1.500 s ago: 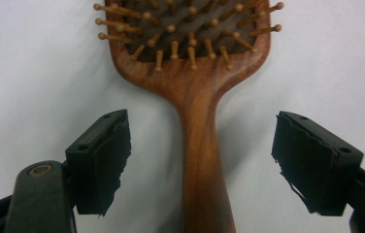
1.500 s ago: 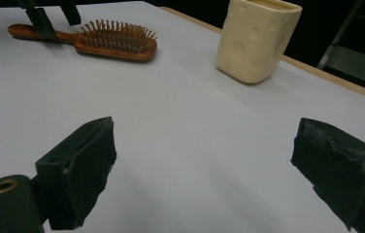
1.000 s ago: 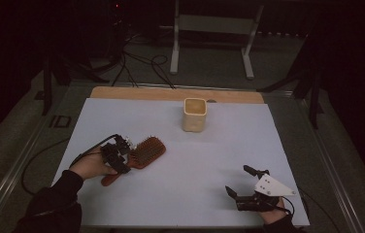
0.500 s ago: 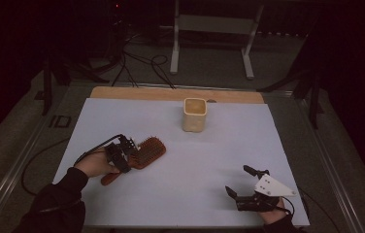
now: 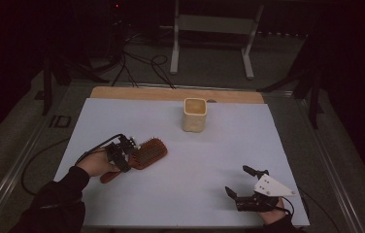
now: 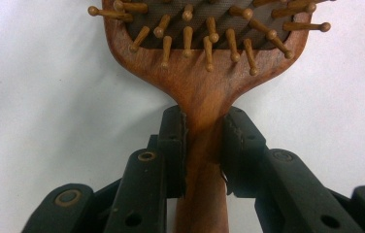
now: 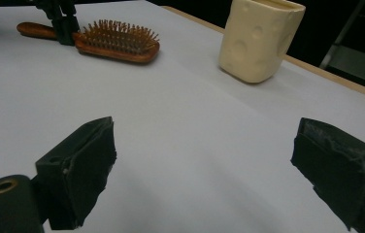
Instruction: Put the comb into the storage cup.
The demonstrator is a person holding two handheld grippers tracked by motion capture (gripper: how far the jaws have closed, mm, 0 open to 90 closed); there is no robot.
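Note:
A wooden hairbrush (image 5: 144, 154) with peg bristles lies bristles-up on the white table at the left. My left gripper (image 5: 122, 154) is shut on its handle just below the head, and the left gripper view shows both pads pressed against the hairbrush (image 6: 205, 73) neck. My right gripper (image 5: 242, 182) rests open near the front right edge with nothing between its jaws. Ahead of it in the right gripper view are the hairbrush (image 7: 115, 41) and a cream cup (image 7: 258, 39).
The cream cup (image 5: 194, 114) stands upright at the back middle of the white table (image 5: 219, 150). A wooden strip (image 5: 171, 93) runs along the far edge. Cables (image 5: 137, 63) and a metal stand (image 5: 214, 29) sit on the floor beyond.
The left gripper and the brush have shifted slightly right and forward on the table. The right gripper has not moved.

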